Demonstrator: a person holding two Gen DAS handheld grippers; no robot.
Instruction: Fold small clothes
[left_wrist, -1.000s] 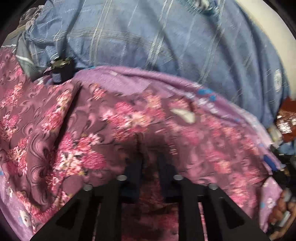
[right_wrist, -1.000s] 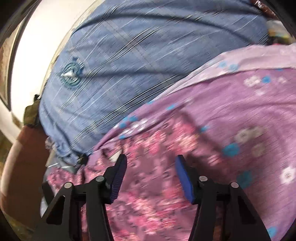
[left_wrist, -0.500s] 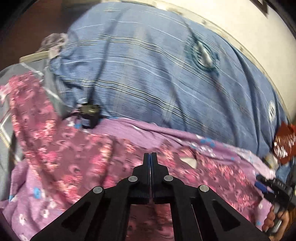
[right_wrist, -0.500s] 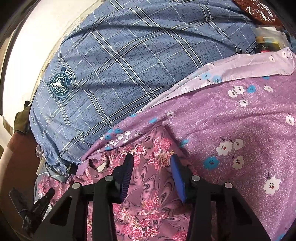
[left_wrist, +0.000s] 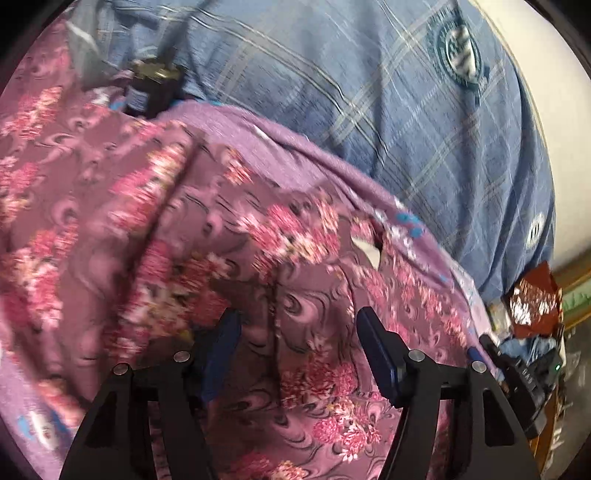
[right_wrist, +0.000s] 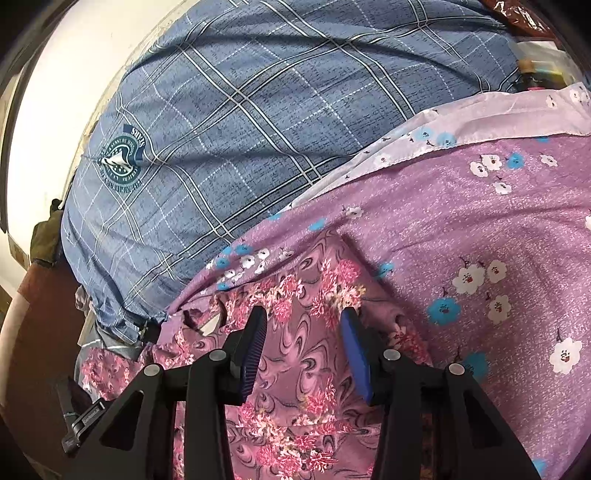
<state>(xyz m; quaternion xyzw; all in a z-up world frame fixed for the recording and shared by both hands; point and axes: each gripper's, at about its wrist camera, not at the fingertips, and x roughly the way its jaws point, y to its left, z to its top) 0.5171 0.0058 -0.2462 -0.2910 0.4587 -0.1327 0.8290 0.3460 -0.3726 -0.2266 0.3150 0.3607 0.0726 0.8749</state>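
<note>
A mauve garment with pink flower print (left_wrist: 229, 251) lies spread on a lilac sheet with white and blue blossoms (right_wrist: 480, 229). In the left wrist view my left gripper (left_wrist: 297, 325) is open, its blue pads just above the cloth with nothing between them. In the right wrist view the garment's corner (right_wrist: 317, 280) lies right in front of my right gripper (right_wrist: 304, 325), which is open with the cloth beneath its pads. A white label (left_wrist: 365, 251) shows at the garment's edge.
A large blue plaid pillow (right_wrist: 258, 122) with a round teal emblem lies behind the garment; it also shows in the left wrist view (left_wrist: 369, 92). A small dark object (left_wrist: 151, 85) sits at the pillow's left end. Dark red packaging (left_wrist: 535, 306) lies at the right.
My left gripper was shut half a second ago and is now open and closer to the garment. My right gripper has opened a little wider over the garment's corner.
</note>
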